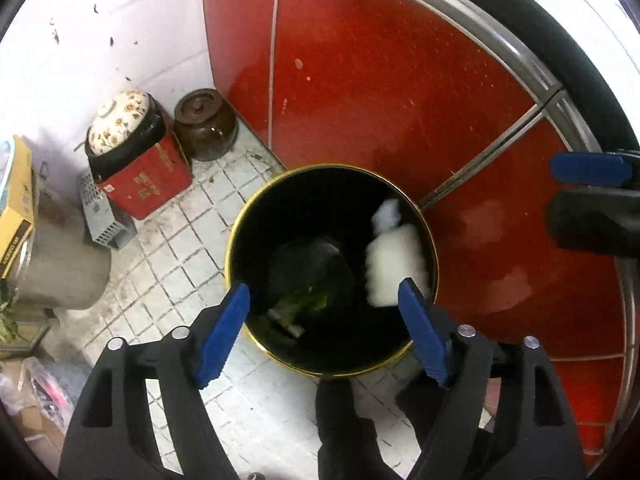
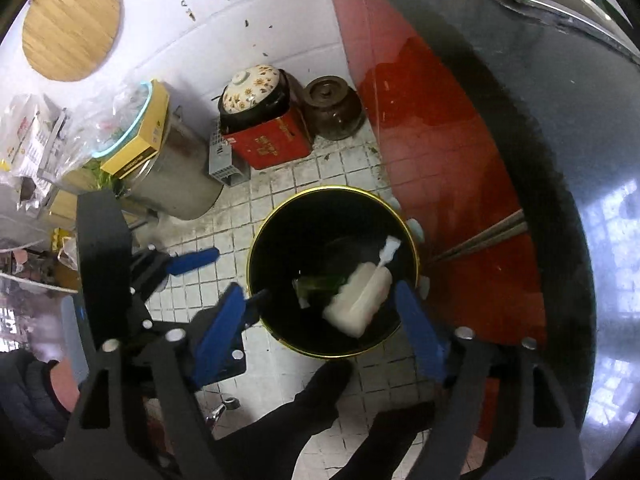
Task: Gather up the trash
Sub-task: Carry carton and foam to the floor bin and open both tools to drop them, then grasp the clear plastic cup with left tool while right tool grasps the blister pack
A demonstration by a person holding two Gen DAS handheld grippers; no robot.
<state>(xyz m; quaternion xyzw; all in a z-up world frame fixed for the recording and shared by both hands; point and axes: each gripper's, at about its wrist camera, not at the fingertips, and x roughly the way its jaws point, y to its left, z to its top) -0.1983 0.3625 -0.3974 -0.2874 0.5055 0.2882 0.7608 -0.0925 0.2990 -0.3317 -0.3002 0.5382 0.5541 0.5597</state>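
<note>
A black trash bin with a gold rim point(image 1: 236, 220) stands on the tiled floor against a red cabinet; it also shows in the right wrist view point(image 2: 256, 248). A white crumpled piece of trash point(image 1: 394, 264) is inside the bin opening, blurred point(image 2: 358, 298). Green scraps point(image 1: 304, 300) lie at the bin's bottom point(image 2: 320, 282). My left gripper point(image 1: 324, 300) is open and empty above the bin; it also shows in the right wrist view point(image 2: 192, 260). My right gripper point(image 2: 320, 304) is open and empty above the bin, and its tip appears at the right edge of the left view point(image 1: 592, 184).
A red tin box point(image 1: 148, 180) with a floral-lidded pot point(image 1: 120, 120), a brown clay jar point(image 1: 206, 122) and a grey basket point(image 1: 102, 216) stand by the white wall. A metal pot point(image 1: 60, 256) with a yellow box point(image 1: 14, 200) stands left. A dark countertop point(image 2: 540, 160) overhangs right.
</note>
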